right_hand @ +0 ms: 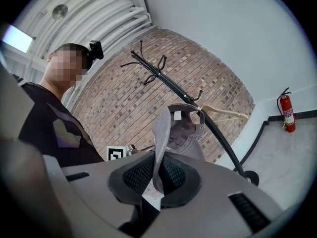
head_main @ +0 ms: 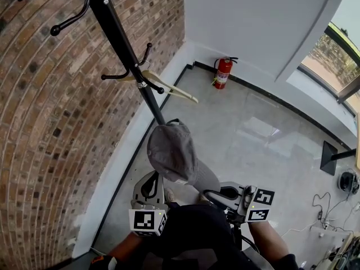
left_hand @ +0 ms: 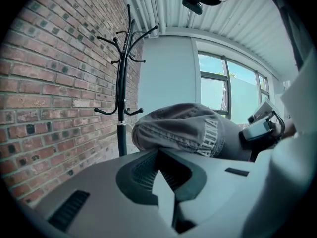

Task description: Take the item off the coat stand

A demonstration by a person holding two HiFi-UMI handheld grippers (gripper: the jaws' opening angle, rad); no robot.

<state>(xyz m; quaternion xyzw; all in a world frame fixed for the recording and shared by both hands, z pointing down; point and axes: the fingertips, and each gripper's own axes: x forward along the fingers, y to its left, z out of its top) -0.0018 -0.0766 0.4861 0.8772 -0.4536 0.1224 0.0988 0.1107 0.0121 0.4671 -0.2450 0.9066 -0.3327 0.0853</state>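
Note:
A grey cap (head_main: 171, 151) hangs in the air in front of the black coat stand (head_main: 121, 44). My right gripper (head_main: 211, 194) is shut on the cap's brim; in the right gripper view the brim (right_hand: 159, 148) runs up from between the jaws of the right gripper (right_hand: 157, 177). My left gripper (head_main: 152, 180) sits just below the cap, jaws together with nothing between them. In the left gripper view the cap (left_hand: 183, 128) lies just beyond the left gripper (left_hand: 166, 177), to the right of the stand (left_hand: 122, 83) and apart from it.
A wooden hanger (head_main: 169, 86) hangs on a lower hook of the stand. A brick wall (head_main: 50, 122) runs along the left. A red fire extinguisher (head_main: 223, 73) stands by the far white wall. Cables and devices (head_main: 337, 207) lie on the grey floor at right.

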